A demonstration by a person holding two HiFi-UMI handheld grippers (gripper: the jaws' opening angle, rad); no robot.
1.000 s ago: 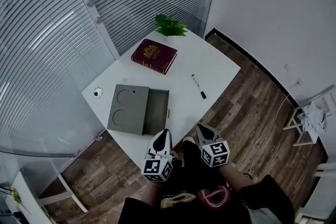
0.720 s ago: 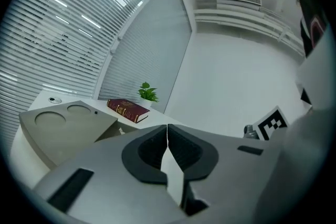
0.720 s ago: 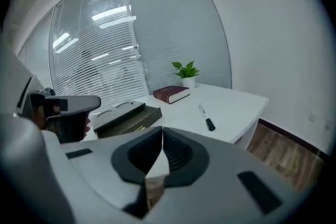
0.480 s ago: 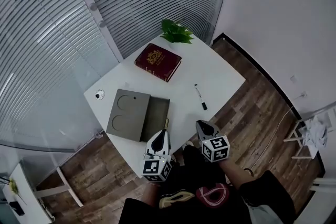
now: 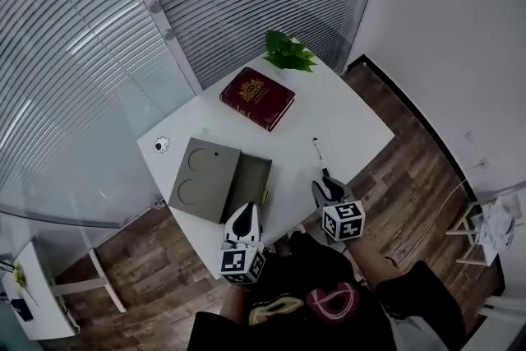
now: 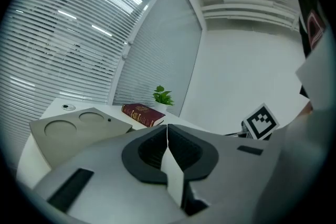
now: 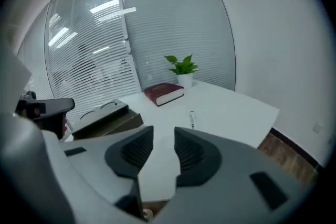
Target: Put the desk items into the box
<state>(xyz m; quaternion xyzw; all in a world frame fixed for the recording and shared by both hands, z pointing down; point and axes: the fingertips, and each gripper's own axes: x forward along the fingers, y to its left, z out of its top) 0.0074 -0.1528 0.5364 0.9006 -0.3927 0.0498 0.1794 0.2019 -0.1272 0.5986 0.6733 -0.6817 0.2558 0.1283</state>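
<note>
On the white table (image 5: 337, 115) lie a dark red book (image 5: 256, 97), a black-and-white marker (image 5: 317, 150) and an open grey box (image 5: 255, 183) with its lid (image 5: 205, 178) slid to the left. My left gripper (image 5: 245, 219) hovers at the near table edge below the box, jaws shut and empty. My right gripper (image 5: 326, 190) hangs just short of the marker; its jaws are opening, a gap shows and nothing lies between them. The right gripper view shows the marker (image 7: 192, 119), book (image 7: 165, 93) and box (image 7: 107, 118) ahead; the left gripper view shows the lid (image 6: 79, 128) and book (image 6: 143, 114).
A small potted plant (image 5: 288, 53) stands at the table's far corner. A small round white object (image 5: 161, 145) sits at the left corner beside the lid. Slatted blinds and glass run behind the table; wood floor lies to the right.
Both grippers have come forward over the table's near edge toward the items. The right gripper's jaws now stand apart. The head view has swung, shifting the table rightward in frame.
</note>
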